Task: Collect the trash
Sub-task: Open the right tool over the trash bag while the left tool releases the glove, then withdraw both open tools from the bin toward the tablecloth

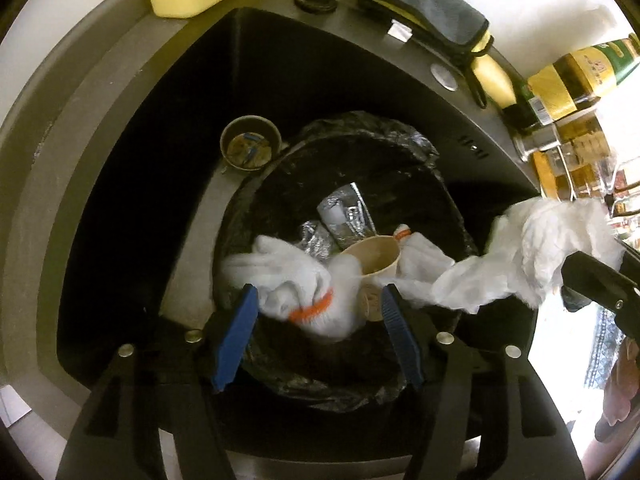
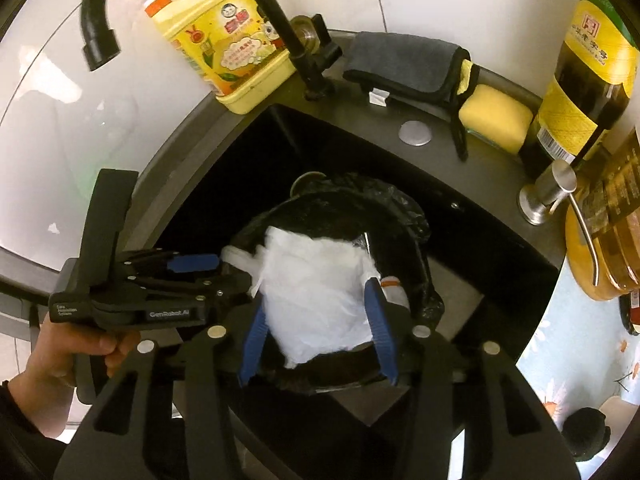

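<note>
Both grippers over bin (image 1: 400, 152) in sink (image 1: 120, 200). Left gripper (image 1: 316, 300) jaws apart, glove (image 1: 296, 280) loose between. Right gripper (image 2: 316, 308) jaws apart around white bag (image 2: 316, 296), not clamped.

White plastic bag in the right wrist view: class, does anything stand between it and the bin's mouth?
Nothing visible does. The white plastic bag hangs right over the black-lined bin, whose mouth is open; a glove and paper cup are inside.
</note>
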